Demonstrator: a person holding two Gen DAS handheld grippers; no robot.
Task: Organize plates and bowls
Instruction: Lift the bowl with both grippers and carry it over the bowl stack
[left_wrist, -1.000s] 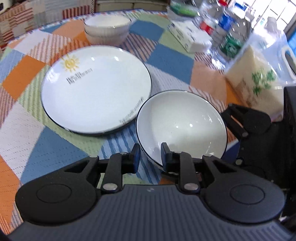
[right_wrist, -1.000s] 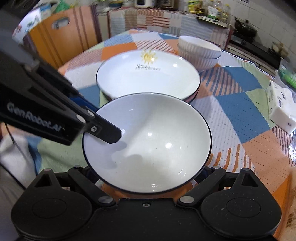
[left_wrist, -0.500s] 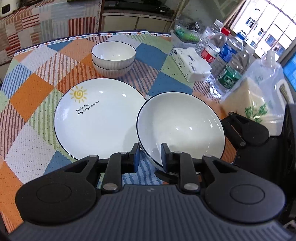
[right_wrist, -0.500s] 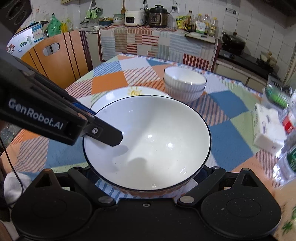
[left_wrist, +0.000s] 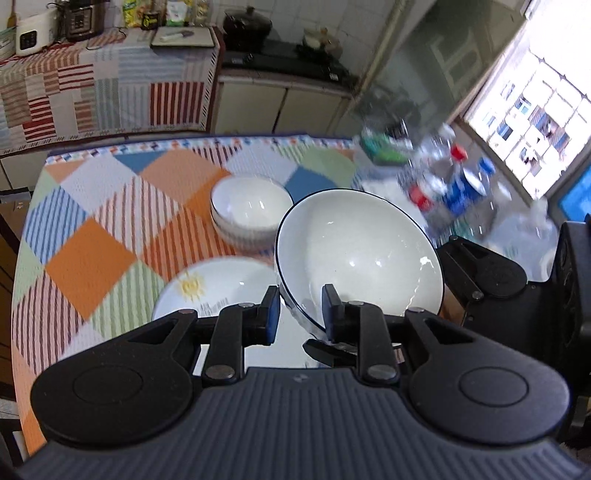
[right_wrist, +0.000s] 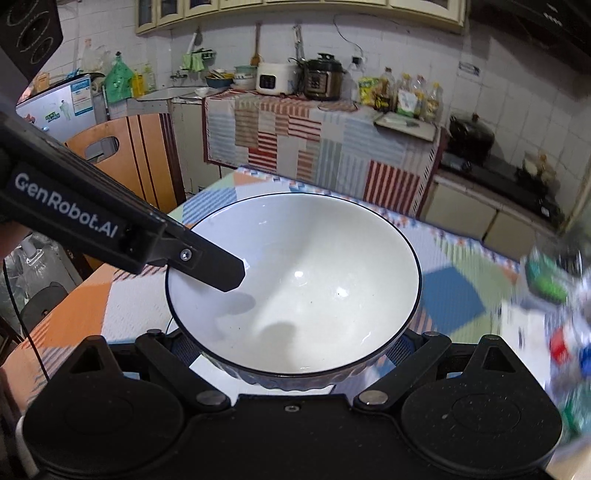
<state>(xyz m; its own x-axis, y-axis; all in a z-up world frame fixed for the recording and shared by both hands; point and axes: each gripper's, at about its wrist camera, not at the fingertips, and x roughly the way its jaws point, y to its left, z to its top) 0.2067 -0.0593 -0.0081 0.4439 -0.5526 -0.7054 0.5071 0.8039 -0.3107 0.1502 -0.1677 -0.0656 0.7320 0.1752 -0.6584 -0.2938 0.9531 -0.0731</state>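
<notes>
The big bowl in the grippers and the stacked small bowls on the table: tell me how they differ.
The big bowl is wider than the small bowls. It has a dark line round its rim; the small bowls show none. It is held tilted above the table, with the left gripper clamped on its rim and the right gripper around its base, while the small bowls sit stacked on the tablecloth. Both are white inside and empty.
</notes>
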